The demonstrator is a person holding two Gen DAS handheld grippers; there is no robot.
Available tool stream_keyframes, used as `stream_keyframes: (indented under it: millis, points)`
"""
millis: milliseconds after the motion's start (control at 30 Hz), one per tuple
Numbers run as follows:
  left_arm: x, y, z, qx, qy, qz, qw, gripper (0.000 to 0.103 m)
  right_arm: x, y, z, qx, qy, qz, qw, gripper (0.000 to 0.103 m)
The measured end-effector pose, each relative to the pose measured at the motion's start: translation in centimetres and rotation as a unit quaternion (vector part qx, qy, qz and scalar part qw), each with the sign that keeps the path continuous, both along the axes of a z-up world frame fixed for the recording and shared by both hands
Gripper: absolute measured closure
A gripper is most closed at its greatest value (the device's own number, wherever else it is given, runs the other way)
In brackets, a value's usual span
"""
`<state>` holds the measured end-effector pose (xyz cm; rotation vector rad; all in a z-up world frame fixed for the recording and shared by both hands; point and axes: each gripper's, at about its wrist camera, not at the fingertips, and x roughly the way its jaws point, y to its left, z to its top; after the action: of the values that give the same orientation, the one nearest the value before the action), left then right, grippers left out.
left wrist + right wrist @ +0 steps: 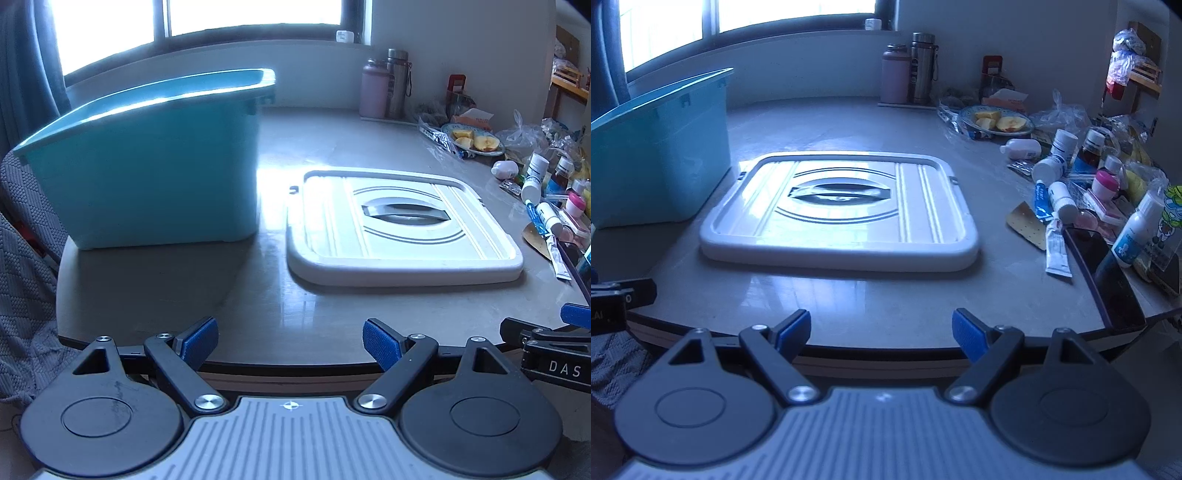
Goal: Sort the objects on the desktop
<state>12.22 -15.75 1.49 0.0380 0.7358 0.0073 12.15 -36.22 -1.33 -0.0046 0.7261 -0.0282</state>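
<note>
A teal storage bin (pixel 147 162) stands on the grey table at the left; it also shows in the right wrist view (pixel 657 155). Its white lid (pixel 399 225) lies flat on the table beside it, and the right wrist view shows the lid too (pixel 842 218). Small bottles, tubes and jars (pixel 1082 184) are piled at the table's right side (pixel 546 192). My left gripper (pixel 290 343) is open and empty at the table's near edge. My right gripper (pixel 881 334) is open and empty at the near edge, right of the left one.
Two flasks (pixel 908 70) stand at the back wall. A plate of cut fruit (pixel 997 123) and plastic bags (pixel 1060 114) lie at the back right. A dark phone (pixel 1108 273) lies at the right front. A grey knitted cloth (pixel 22 258) hangs at the left.
</note>
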Motion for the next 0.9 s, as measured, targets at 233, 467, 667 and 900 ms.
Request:
stream_keyframes:
  millis: [233,467,667,900]
  points:
    - [1.4,-1.6,0.6,0.005,0.007,-0.009,0.9999,0.016,1.5,-1.8,0.1,0.004,0.006,-0.004,1.0,0.019]
    - [4.1,-2.1,0.7,-0.006,0.029,-0.006,0.9995,0.016,3.9,-3.0,-0.1,0.011,0.028,-0.007,1.0,0.018]
    - [7.4,-2.9,0.8,-0.007,0.043,-0.003,0.999,0.016,6.5,-3.7,0.0,0.011,0.04,-0.005,0.999,0.016]
    - [11.9,-4.2,0.8,-0.006,0.057,0.005,0.9983,0.016,10.5,-5.1,0.0,0.013,0.049,-0.007,0.999,0.011]
